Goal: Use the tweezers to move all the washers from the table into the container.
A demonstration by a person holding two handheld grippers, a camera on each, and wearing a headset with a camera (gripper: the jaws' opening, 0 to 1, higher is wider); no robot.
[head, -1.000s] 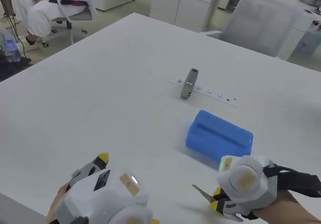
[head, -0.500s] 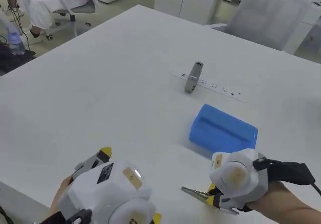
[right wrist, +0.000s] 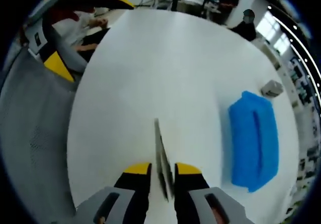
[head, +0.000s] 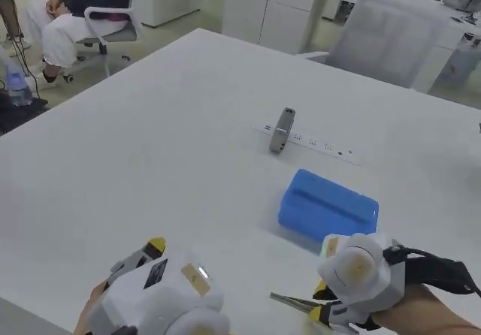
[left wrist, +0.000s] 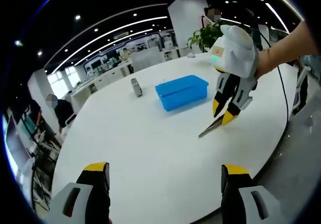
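The left hand-held gripper [left wrist: 165, 171] is held low at the near edge of the white worktop [head: 150, 147]. It points out across the surface, and its yellow-tipped jaws are spread wide with nothing between them. The right hand-held gripper [head: 325, 310] sits at the lower right of the head view, carried by a hand [head: 421, 309] with a black strap, and is turned inward towards the left one. Its jaws are pressed together on the handle end of a pair of slim metal tweezers [head: 291, 301]. The tweezer points reach leftward, low over the worktop; whether they touch it cannot be told.

The blue rectangular plastic container [head: 328, 207] lies on the worktop just beyond the right hand-held gripper. Farther back, a small grey upright block [head: 282, 130] stands beside a row of flush sockets [head: 316, 143].

The left gripper view catches the right hand-held gripper from the side, tilted downward with the tweezers slanting towards the surface and a bare forearm [left wrist: 288, 45] behind it. The right gripper view looks straight along the tweezers, whose blades narrow to one thin line between the jaws. There the container is off to the right and the left hand-held gripper's open jaws are at the upper left. The head view adds a seated person [head: 68, 12] at the far left and a grey office chair [head: 391, 27] past the far edge.
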